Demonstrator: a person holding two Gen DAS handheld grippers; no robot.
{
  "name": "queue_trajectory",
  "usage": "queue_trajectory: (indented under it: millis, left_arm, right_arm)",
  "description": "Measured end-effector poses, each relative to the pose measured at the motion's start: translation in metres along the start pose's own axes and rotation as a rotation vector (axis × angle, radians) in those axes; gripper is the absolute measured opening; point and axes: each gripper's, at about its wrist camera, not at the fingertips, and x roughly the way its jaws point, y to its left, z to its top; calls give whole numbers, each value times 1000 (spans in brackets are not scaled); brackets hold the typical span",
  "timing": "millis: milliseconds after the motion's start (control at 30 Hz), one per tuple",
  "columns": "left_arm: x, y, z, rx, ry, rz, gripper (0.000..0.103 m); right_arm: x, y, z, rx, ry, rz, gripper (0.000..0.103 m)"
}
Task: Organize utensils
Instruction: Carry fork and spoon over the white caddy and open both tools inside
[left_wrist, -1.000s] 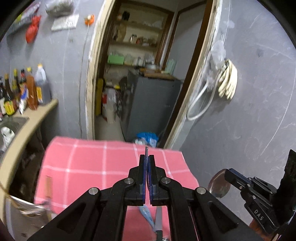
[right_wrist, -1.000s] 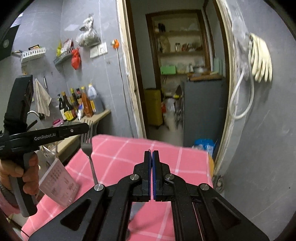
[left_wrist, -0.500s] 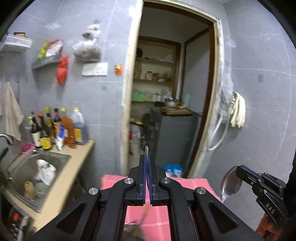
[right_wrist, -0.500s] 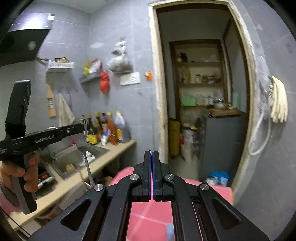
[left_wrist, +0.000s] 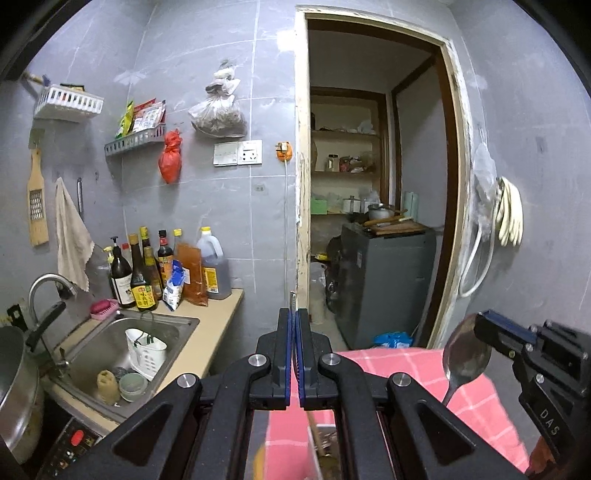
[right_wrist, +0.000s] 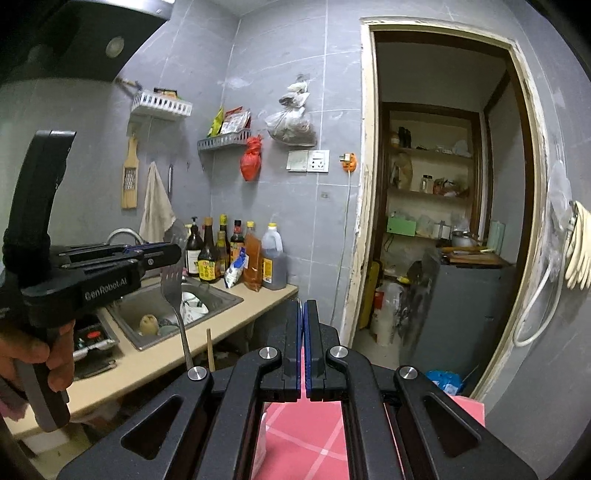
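My left gripper (left_wrist: 294, 314) is shut on a metal fork (right_wrist: 171, 280). In the right wrist view the left gripper (right_wrist: 173, 254) pinches the fork near its tines and the handle hangs down. In the left wrist view only a thin metal edge shows above the jaws. My right gripper (right_wrist: 303, 306) is shut; the left wrist view shows the right gripper (left_wrist: 480, 321) pinching the bowl of a metal spoon (left_wrist: 467, 354), whose handle points down. Both are held in the air above a pink checked cloth (left_wrist: 406, 362), to the right of the sink.
A steel sink (left_wrist: 177, 325) in the beige counter holds a white caddy (left_wrist: 146, 349), a cup and a sponge. Sauce bottles (left_wrist: 166, 273) stand behind it, and a faucet (left_wrist: 48, 284) and a pot (left_wrist: 14, 387) are at the left. A doorway (left_wrist: 376, 184) opens ahead.
Both grippers have risen and tipped upward from the pink cloth, so the wall, sink and counter now fill the views. The fork and spoon stayed gripped.
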Motion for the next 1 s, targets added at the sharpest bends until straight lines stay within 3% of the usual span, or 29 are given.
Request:
queue_trajectory:
  millis: [367,1000]
  left_arm:
    - [5,-18,-34,99,38,-17,3]
    - [15,-9,-65,86,133,-55,3]
  right_arm:
    - [12,21,-21,-38,95,23,2]
    - [29,21,-54,41,197,68,2]
